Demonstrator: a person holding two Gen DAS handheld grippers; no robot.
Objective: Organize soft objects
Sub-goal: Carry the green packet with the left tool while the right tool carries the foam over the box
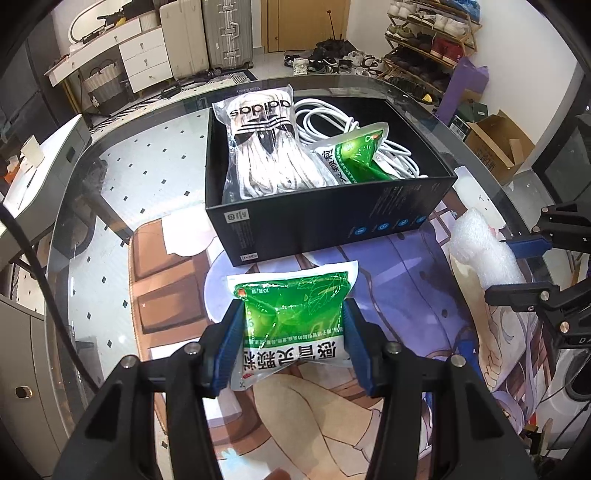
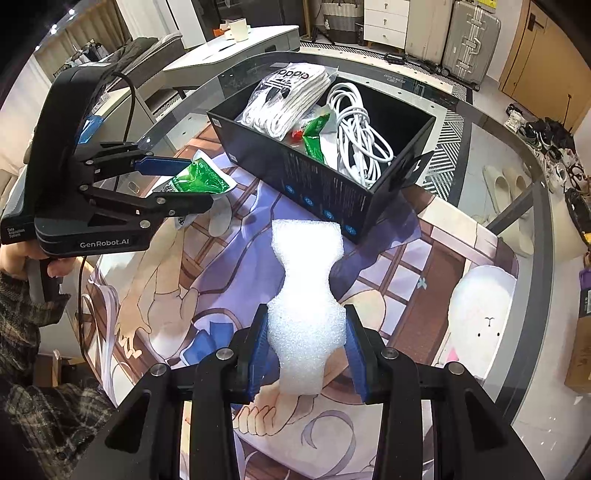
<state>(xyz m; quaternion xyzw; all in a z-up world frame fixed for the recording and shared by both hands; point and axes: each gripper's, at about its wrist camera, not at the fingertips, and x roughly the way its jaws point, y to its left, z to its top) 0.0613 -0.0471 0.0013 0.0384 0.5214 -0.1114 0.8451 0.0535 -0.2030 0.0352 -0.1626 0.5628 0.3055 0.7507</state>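
My left gripper (image 1: pixel 293 314) is shut on a green and white sachet (image 1: pixel 295 314) and holds it just in front of the black box (image 1: pixel 325 221); both show in the right wrist view, gripper (image 2: pixel 201 184) and sachet (image 2: pixel 201 179). My right gripper (image 2: pixel 304 332) is shut on a white foam piece (image 2: pixel 306 295), near the box's front wall (image 2: pixel 325 199); the foam also shows at the right of the left wrist view (image 1: pixel 480 251). In the box lie a bagged pack of white socks (image 1: pixel 266 147), a coiled white cable (image 2: pixel 358 129) and another green sachet (image 1: pixel 362 155).
The box stands on a glass table (image 1: pixel 110 177) over a printed cartoon mat (image 2: pixel 388 273). Suitcases (image 1: pixel 221 33), drawers (image 1: pixel 144 55) and a shoe rack (image 1: pixel 428 37) stand on the floor beyond the table.
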